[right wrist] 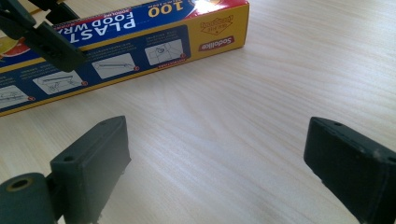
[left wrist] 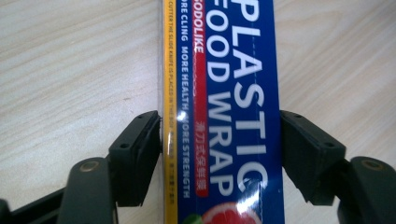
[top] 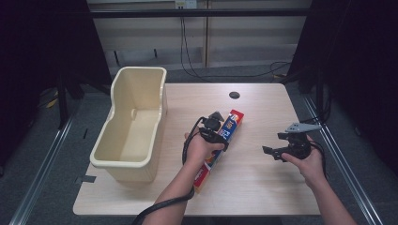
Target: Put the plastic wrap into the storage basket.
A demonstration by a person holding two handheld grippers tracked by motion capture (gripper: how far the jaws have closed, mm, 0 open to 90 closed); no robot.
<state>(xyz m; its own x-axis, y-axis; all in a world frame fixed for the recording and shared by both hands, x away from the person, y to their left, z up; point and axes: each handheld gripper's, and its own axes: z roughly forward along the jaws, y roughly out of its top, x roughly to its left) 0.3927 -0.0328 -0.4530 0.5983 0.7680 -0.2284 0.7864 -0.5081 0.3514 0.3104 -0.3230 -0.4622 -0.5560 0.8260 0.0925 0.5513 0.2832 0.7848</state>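
Your two forearms come in nearest, each hand carrying one gripper, so two grippers in all. Take the plastic wrap box (top: pixel 220 140) as the landmark: one long box, lying flat on the table (top: pixel 263 187) and slanting away from you, its near end close to the table's front edge. Your left gripper (top: pixel 213 129) sits right over the box's middle, jaws straddling its width. In the left gripper view the box (left wrist: pixel 224 116) runs up between the jaws, with one jaw against the yellow edge and the other at the blue edge, so it reads as clamped on the box (though the pictures can't confirm how firm the squeeze is). Your right gripper (top: pixel 277 147) hovers to the right of the box, well apart from it, jaws spread wide with nothing but bare tabletop (right wrist: pixel 224 121) between them.

You appear to be at the grasping step, with the box not yet lifted. The next move calls for a level lift, since a long box held at its middle may tip, then a carry to the left.

Left of the box and farther back stands one cream plastic bin (top: pixel 133 124), open-topped with nothing visible inside, the likely destination.
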